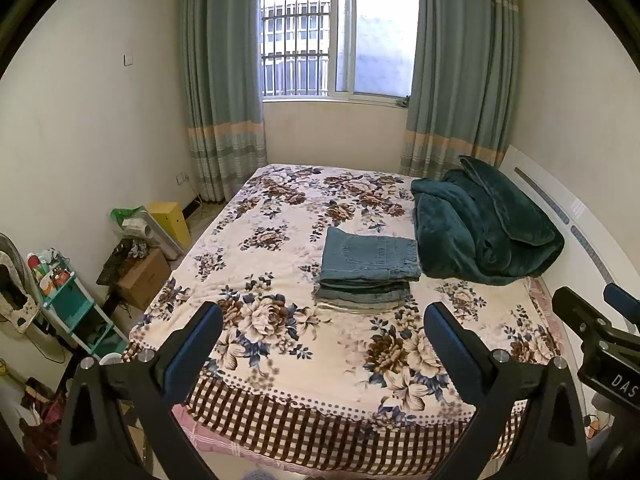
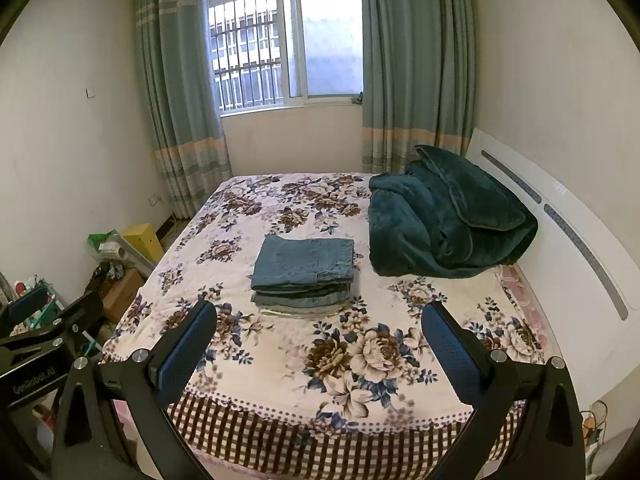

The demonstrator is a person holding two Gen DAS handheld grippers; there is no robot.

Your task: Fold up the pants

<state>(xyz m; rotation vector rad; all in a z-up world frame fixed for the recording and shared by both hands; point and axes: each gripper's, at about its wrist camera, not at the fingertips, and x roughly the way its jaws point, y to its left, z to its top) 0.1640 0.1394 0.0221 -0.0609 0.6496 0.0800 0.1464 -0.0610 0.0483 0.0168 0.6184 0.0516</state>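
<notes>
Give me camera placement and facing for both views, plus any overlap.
Left wrist: sits on the left tool, held off the near edge of the bed, facing the window; its own two open fingers frame the bottom, and the right tool pokes in at the right edge.
Right wrist: sits on the right tool, same facing; its own open fingers show, with the left tool at the left edge.
Shared: the folded jeans, green blanket, bed, window, curtains.
</notes>
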